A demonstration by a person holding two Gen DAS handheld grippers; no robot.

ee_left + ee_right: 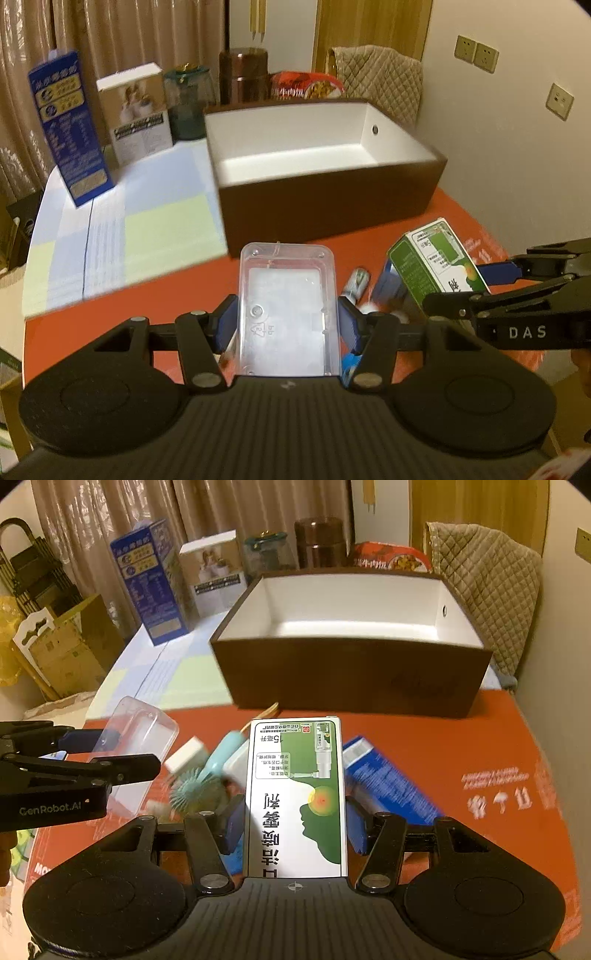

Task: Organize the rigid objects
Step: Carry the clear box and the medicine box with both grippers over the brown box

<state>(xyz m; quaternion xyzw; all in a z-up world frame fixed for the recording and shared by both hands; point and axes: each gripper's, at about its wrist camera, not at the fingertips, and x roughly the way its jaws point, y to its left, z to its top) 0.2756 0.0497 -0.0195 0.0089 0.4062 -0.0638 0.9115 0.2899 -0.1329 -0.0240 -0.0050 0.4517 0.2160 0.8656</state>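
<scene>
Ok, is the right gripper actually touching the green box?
Touching. In the right wrist view both pads of the right gripper press the sides of the green box, with no gap visible on either side.

Left wrist camera rides right behind its own jaws, tilted down over the desk [177,266], close in, facing the brown box [325,206] with the right gripper [498,280] poking in at its right edge. Right wrist camera sits alongside, same downward tilt, same box [351,679] ahead, left gripper [96,753] at its left edge. Both share the box, the curtains [92,37] and the upright blue carton [151,579].
</scene>
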